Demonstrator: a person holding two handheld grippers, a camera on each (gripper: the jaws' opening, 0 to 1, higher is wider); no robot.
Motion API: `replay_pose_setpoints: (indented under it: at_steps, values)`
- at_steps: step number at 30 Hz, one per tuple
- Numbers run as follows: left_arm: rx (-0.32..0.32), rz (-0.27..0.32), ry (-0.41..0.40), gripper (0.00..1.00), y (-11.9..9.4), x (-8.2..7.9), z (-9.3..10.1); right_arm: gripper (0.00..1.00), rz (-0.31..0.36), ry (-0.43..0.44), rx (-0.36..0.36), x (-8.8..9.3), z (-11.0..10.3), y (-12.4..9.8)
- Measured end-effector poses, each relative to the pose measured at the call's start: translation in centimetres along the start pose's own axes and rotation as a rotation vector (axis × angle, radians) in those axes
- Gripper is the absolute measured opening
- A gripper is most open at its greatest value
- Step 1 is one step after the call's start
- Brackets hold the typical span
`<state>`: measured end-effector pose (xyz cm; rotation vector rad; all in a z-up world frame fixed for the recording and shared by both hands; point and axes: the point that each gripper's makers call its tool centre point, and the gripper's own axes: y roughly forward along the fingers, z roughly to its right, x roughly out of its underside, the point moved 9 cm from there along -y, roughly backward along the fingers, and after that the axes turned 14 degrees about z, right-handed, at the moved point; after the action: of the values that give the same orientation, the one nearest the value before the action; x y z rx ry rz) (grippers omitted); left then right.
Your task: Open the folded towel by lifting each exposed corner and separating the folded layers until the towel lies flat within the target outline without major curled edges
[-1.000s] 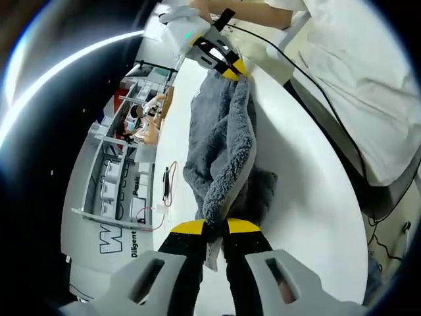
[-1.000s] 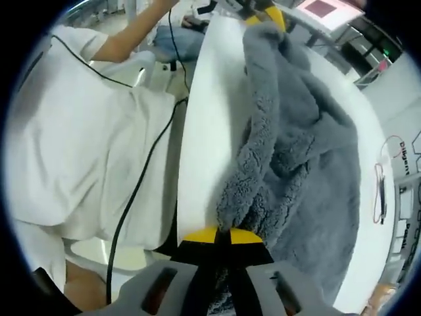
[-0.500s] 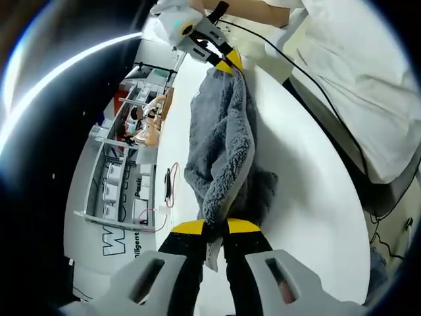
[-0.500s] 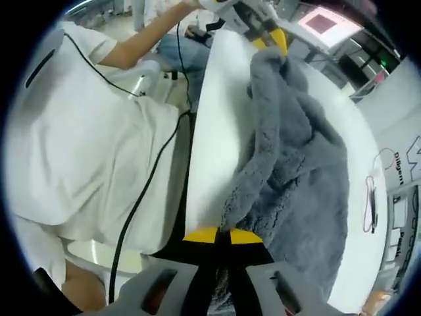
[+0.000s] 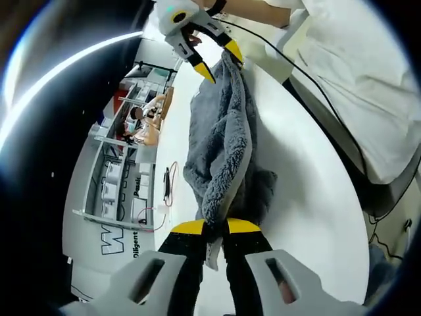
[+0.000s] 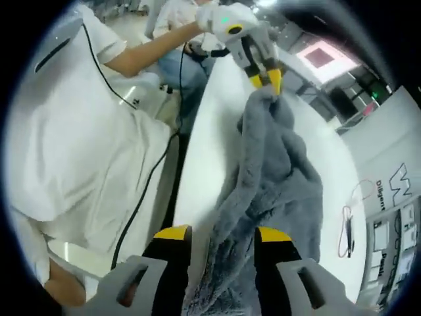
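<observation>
A fluffy grey towel (image 5: 223,138) lies bunched in a long strip on the white table (image 5: 296,171). My left gripper (image 5: 216,227) is shut on its near corner. At the towel's far end my right gripper (image 5: 220,62) stands open, with the towel's corner against one finger. In the right gripper view the towel (image 6: 276,191) runs up between the spread jaws of my right gripper (image 6: 222,234), which do not pinch it. At the far end my left gripper (image 6: 266,80) holds the other corner, shut.
A person in white clothes (image 6: 59,131) stands at the table's edge, with a black cable (image 6: 141,191) hanging down. Shelves with bins (image 5: 125,164) line the table's other side. A thin red cable (image 5: 170,184) lies on the table beside the towel.
My right gripper has opened and let go of its towel corner. It has also drawn back a little from the towel. The left gripper keeps its hold.
</observation>
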<state>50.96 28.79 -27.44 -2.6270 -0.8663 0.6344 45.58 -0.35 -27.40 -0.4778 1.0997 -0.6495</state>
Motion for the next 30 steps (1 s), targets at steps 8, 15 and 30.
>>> replay_pose_setpoints:
  at_steps: [8, 15, 30]
  values:
    - [-0.001, 0.003, -0.010, 0.10, 0.0, -0.1, 0.0, 0.45, 0.162, -0.085, 0.048, -2.8, 0.7, 2.0]
    - [-0.003, 0.001, 0.012, 0.09, 0.1, -0.7, -0.2, 0.51, 0.222, -0.105, 0.043, -3.9, 1.6, 5.9]
    - [0.003, -0.083, -0.038, 0.09, 0.6, -2.0, 0.1, 0.43, 0.321, -0.154, 0.127, -7.4, 1.8, 11.6]
